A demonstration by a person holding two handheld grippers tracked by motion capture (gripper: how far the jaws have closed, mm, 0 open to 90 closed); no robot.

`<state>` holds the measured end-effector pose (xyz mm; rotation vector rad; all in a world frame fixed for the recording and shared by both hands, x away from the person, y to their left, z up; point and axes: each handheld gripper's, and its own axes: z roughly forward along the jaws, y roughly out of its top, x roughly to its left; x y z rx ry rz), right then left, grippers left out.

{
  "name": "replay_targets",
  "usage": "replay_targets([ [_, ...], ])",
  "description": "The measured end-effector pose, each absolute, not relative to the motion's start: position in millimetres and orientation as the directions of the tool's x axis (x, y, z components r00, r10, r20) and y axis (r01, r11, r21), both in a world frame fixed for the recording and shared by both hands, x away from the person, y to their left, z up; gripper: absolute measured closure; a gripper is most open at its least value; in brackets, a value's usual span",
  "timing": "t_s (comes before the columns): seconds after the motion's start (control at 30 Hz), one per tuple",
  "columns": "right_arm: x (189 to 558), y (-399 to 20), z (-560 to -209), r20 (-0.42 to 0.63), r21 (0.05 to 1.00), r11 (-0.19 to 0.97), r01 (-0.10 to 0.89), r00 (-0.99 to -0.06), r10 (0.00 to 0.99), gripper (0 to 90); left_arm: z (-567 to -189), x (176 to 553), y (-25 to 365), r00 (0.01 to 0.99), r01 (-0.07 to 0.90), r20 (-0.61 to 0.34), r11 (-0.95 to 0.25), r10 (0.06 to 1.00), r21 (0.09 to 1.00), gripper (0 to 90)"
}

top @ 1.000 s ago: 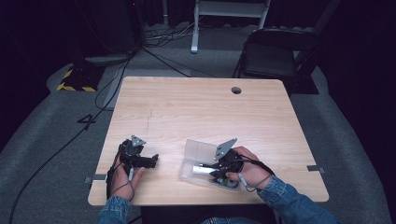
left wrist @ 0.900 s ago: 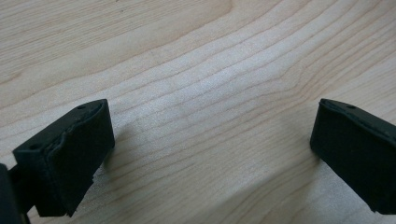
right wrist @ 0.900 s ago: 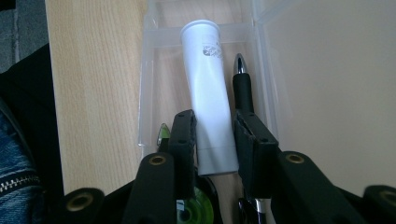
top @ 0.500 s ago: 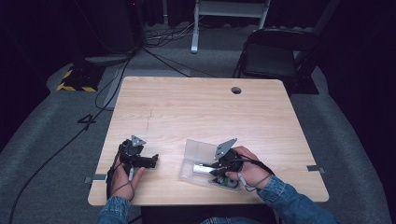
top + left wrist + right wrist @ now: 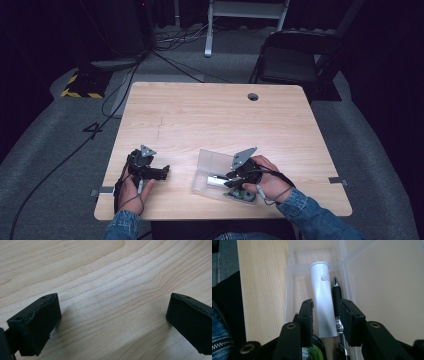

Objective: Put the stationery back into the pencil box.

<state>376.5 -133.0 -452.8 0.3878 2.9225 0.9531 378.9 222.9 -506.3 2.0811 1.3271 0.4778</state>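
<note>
A clear plastic box (image 5: 209, 162) lies open near the table's front edge, with its lid flat beside it. In it lie a white tube (image 5: 322, 290) and a black pen (image 5: 336, 293), side by side. My right gripper (image 5: 325, 308) reaches into the box from the right (image 5: 231, 181). Its jaws have just been opening and stand on either side of the tube and pen, open, with a sliver of gap at the tube. My left gripper (image 5: 162, 172) rests on the bare wood at the front left, its jaws (image 5: 112, 312) wide open with nothing between them.
A green round thing (image 5: 310, 353) lies in the box under my right gripper. The wooden table (image 5: 215, 120) has a cable hole (image 5: 253, 96) at the back right. A folding chair (image 5: 295, 60) stands behind the table, and cables run over the floor at the left.
Both hands stay where they were. The box, tube and pen have not shifted in the high view.
</note>
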Motion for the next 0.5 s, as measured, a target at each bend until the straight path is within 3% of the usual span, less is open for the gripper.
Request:
replay_targets([
  [0.5, 381.8, -155.3, -423.8, 0.001, 0.673, 0.699, 0.239, -0.946, 0.323, 58.6, -506.3, 379.0, 223.0, 0.431, 0.679, -0.026, -0.305, 0.902, 0.667, 0.1],
])
